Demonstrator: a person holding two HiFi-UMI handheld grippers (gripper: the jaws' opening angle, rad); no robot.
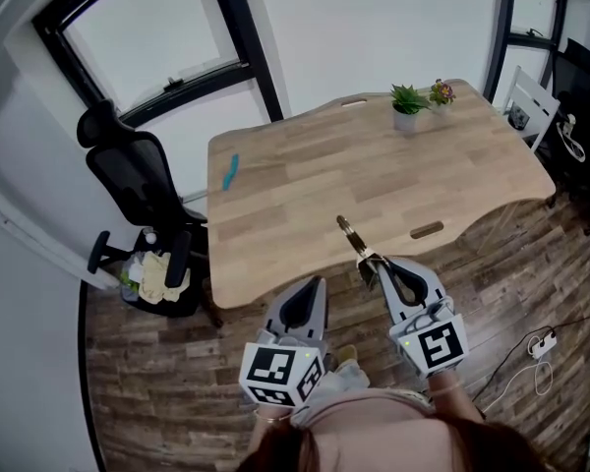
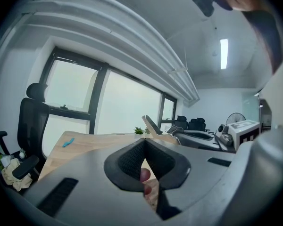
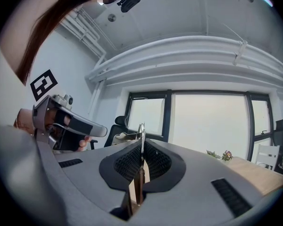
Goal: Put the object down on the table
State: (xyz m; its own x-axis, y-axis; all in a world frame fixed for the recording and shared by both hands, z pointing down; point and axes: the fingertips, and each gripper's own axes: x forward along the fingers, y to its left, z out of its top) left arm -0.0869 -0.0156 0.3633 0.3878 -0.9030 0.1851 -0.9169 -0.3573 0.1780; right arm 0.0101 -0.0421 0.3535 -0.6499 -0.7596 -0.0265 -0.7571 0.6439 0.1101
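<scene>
My right gripper (image 1: pixel 374 264) is shut on a thin utensil (image 1: pixel 352 236) with a metal blade and a brown handle. The utensil sticks forward over the near edge of the wooden table (image 1: pixel 305 205). In the right gripper view the utensil (image 3: pixel 141 135) stands edge-on between the pads. It also shows in the left gripper view as a pale blade (image 2: pixel 151 125). My left gripper (image 1: pixel 310 285) hovers beside the right one, just short of the table edge. Its pads (image 2: pixel 132 159) meet at the tips with nothing between them.
A small blue object (image 1: pixel 230 172) lies at the table's left side. Two small potted plants (image 1: pixel 406 101) stand at the far edge. A black office chair (image 1: pixel 138 180) and a bin of waste (image 1: pixel 157 278) are left of the table. Cables (image 1: pixel 541 347) lie on the floor at right.
</scene>
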